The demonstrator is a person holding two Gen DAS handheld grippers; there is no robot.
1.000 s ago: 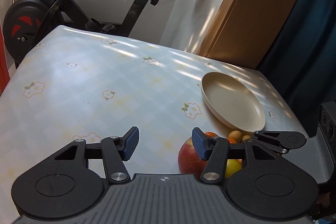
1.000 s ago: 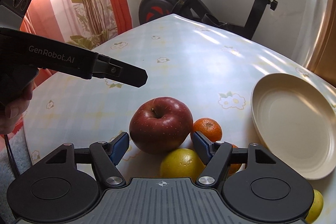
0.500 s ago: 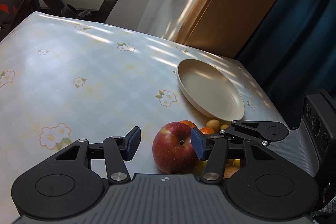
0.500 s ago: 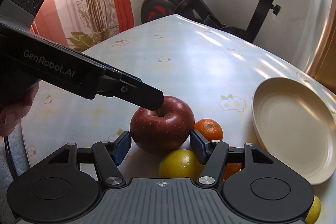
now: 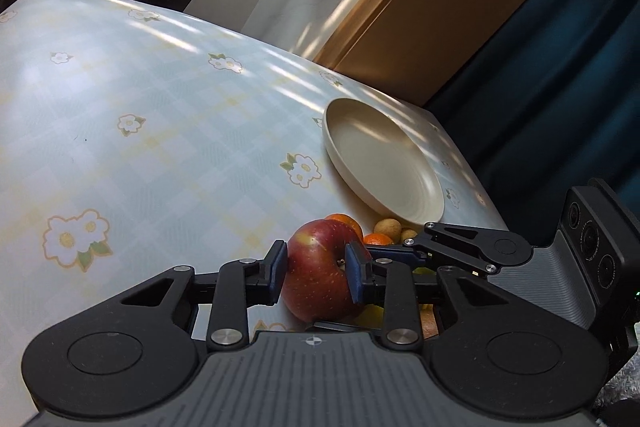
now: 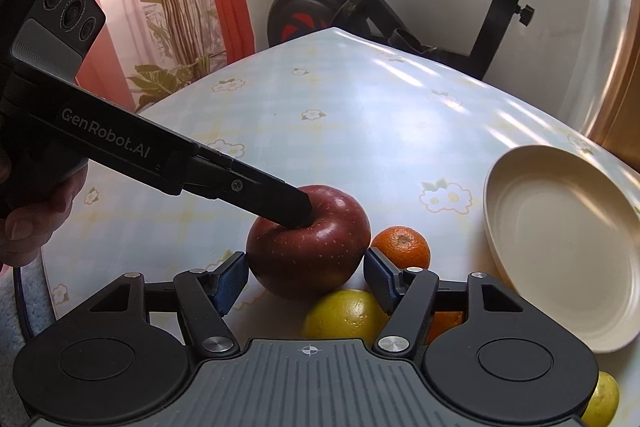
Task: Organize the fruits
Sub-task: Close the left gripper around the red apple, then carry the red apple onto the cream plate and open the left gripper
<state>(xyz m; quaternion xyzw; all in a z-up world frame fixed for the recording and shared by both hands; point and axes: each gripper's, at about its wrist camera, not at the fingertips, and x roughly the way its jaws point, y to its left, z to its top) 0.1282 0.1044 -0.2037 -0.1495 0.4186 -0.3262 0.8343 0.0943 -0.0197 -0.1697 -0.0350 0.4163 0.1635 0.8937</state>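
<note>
Low in the frame, the left gripper [image 5: 316,275] clamps the red apple [image 5: 318,273]; the right gripper [image 6: 306,273] stands spread, unclenched.

Streaked sunlight, sharp focus, fisheye-bent edges

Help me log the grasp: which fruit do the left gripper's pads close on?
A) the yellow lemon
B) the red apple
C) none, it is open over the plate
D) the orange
B: in the left wrist view the left gripper has both blue pads pressed against the red apple, which sits between them near the plate.
</note>
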